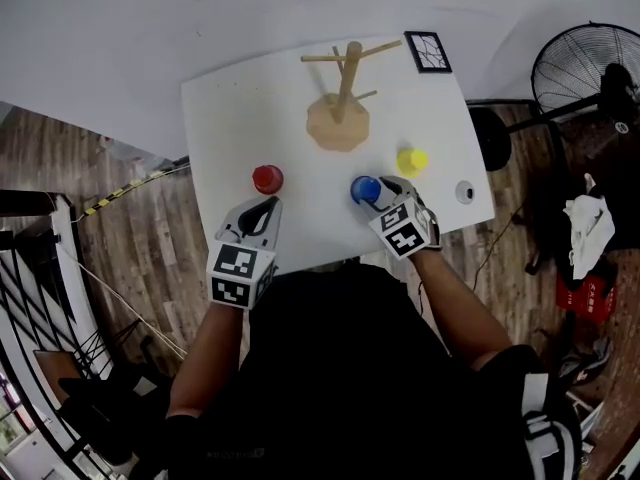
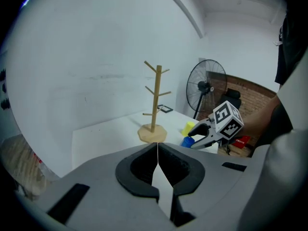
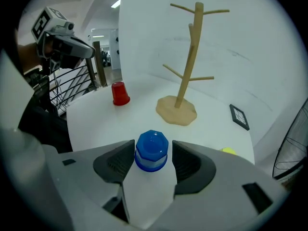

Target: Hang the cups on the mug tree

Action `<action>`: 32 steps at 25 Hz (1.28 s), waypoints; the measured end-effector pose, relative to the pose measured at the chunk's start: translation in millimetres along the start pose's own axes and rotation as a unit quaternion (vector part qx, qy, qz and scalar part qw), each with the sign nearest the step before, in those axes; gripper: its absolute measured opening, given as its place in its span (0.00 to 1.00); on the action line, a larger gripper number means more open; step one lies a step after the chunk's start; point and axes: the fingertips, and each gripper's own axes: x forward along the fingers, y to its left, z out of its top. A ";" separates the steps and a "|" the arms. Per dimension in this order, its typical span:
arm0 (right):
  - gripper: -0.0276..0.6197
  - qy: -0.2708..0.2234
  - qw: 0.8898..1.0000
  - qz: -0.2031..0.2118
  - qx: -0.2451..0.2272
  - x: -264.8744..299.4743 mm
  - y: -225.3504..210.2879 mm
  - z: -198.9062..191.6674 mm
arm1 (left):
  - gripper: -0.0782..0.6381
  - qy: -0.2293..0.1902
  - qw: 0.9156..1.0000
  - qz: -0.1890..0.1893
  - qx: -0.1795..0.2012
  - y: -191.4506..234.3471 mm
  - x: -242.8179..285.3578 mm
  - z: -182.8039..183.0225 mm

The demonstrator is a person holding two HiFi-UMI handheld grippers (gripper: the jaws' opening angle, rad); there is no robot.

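A blue cup [image 1: 365, 189] [image 3: 151, 150] stands upside down on the white table [image 1: 230, 118], between the jaws of my right gripper [image 1: 383, 190] [image 3: 153, 155]. The jaws stand open, one at each side of the cup, with slim gaps. A red cup [image 1: 267, 179] [image 3: 120, 94] sits upside down just beyond my left gripper [image 1: 268, 208] [image 2: 157, 150], which is shut on nothing and raised off the table. A yellow cup [image 1: 411, 160] [image 2: 188, 127] rests right of the blue one. The wooden mug tree [image 1: 340, 108] [image 3: 185, 81] stands bare at the table's far side.
A black framed card [image 1: 428, 51] [image 3: 239, 116] lies at the far right corner. A small grey round object [image 1: 465, 192] sits near the right edge. A standing fan [image 1: 585, 68] [image 2: 206, 88] is on the floor to the right; a white wall rises behind the table.
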 end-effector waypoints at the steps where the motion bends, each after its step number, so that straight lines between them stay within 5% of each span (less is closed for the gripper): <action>1: 0.39 0.002 1.000 0.003 -0.002 2.5 -0.5 -1.3 | 0.13 0.002 1.000 0.005 -0.002 1.0 -0.9 -0.9; 9: 0.40 -0.002 1.000 0.016 0.024 16.5 2.1 -7.3 | 0.13 0.003 1.000 0.004 -0.002 1.3 -4.0 -1.6; 18: 0.39 -0.018 0.998 -0.014 0.062 -0.9 1.5 4.5 | 0.13 0.009 1.000 -0.011 0.006 9.8 -12.2 -13.1; 32: 0.39 -0.149 0.984 -0.069 0.074 -82.0 -1.2 84.5 | 0.13 -0.004 0.999 -0.042 0.021 10.7 -14.1 -7.5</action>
